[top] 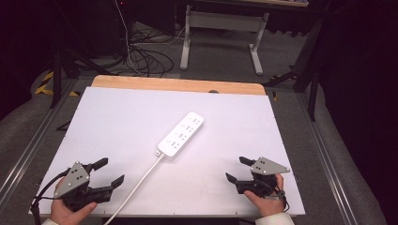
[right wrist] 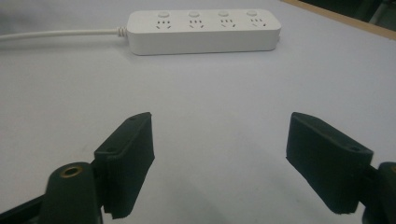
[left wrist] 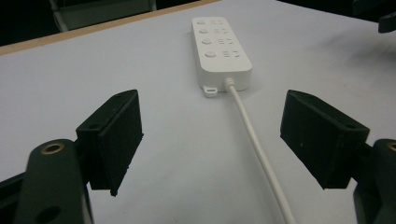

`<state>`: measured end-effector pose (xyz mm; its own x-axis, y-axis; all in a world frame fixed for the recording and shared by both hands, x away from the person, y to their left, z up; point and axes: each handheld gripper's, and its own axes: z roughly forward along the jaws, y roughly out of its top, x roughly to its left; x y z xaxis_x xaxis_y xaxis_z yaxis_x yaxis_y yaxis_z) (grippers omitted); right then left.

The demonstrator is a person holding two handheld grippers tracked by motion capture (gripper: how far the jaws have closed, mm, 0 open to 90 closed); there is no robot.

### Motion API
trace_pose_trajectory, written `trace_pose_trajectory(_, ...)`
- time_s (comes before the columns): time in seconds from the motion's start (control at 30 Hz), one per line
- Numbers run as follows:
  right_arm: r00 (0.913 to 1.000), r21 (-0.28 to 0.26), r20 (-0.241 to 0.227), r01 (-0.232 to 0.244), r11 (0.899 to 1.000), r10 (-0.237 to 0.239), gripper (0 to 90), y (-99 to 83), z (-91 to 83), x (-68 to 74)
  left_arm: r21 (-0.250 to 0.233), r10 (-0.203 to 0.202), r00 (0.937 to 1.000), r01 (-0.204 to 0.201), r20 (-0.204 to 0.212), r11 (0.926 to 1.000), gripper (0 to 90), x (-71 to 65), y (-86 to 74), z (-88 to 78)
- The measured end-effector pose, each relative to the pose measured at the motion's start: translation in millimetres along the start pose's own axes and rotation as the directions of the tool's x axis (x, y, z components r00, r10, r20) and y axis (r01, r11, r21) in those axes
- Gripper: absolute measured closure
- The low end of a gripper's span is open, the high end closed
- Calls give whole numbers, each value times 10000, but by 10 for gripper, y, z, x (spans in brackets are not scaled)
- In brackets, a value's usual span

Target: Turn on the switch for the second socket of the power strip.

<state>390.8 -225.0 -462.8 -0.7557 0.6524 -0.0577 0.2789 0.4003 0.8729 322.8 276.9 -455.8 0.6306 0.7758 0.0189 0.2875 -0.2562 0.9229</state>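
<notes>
A white power strip [top: 181,134] with several sockets and buttons lies at an angle in the middle of the white table top [top: 117,122]. Its white cable [top: 136,187] runs toward the table's front edge. My left gripper [top: 109,171] rests at the front left, held by a hand, jaws wide open with nothing between them. In the left gripper view the strip [left wrist: 220,46] and its cable [left wrist: 257,149] lie ahead between the jaws. My right gripper [top: 237,168] sits at the front right, also open and empty. The right gripper view shows the strip [right wrist: 203,30] lying across, farther off.
A wooden strip [top: 178,85] edges the table's far side. Beyond it, a white desk frame [top: 220,28] and loose cables [top: 145,58] lie on the grey floor. Metal rails [top: 28,145] run along both sides of the table.
</notes>
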Motion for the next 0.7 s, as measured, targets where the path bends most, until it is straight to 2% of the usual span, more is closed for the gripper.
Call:
trace_pose_trajectory(0.2, 9999, -8, 62, 97, 10000, -97, 261, 8, -12, 4, -27, 90, 9999, -90, -71, 10000, 218, 2, 9, -13)
trace_pose_trajectory(0.33, 9997, 160, -232, -36, 9999, 39, 274, 17, -4, -4, -31, -23, 10000, 23, -25, 10000, 215, 12, 16, -27)
trace_pose_trajectory(0.47, 9996, 151, -288, 18, 9999, -14, 288, 21, 0, 5, -52, -312, 9995, 313, 106, 9995, 201, 21, 20, -39)
trace_pose_trajectory(0.53, 9996, 138, -263, 124, 9998, -120, 308, 25, -5, 11, -56, -596, 9979, 597, 236, 9982, 189, 23, 19, -38)
trace_pose_trajectory(0.7, 9993, 133, -315, 195, 9997, -191, 318, 33, -3, 20, 25, -272, 9996, 272, 12, 9996, 189, 20, 24, -43)
